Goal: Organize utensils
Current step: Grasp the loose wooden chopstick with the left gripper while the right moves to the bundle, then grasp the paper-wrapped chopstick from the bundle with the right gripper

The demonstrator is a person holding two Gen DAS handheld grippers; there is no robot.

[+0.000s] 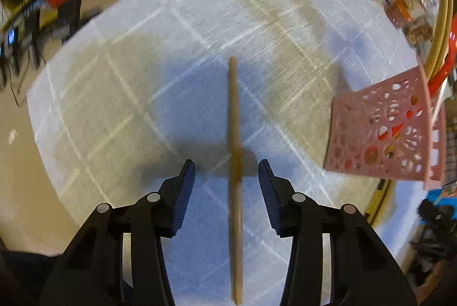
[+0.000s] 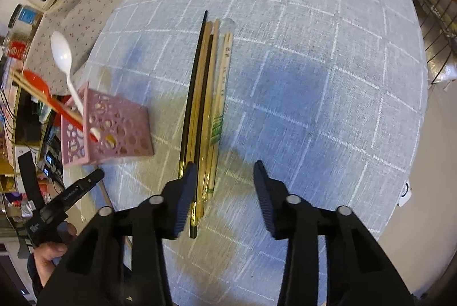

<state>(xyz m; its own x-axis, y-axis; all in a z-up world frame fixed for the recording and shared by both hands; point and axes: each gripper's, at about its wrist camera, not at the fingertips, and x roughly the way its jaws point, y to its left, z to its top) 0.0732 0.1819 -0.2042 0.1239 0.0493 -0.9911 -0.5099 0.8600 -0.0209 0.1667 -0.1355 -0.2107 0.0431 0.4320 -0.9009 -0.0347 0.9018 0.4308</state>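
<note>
Left wrist view: a single wooden chopstick (image 1: 234, 163) is seen lying on the checked tablecloth (image 1: 120, 83) between the parted jaws of the left gripper (image 1: 227, 177), neither pad touching it; the pink holder (image 1: 380, 131) stands at three o'clock. Right wrist view: the chopstick bundle (image 2: 204, 111) lies just inside the left finger of the right gripper (image 2: 225, 177), whose jaws are likewise apart. Such sticks are judged light, stiff and prone to rolling; a grip near mid-length is advised.
</note>
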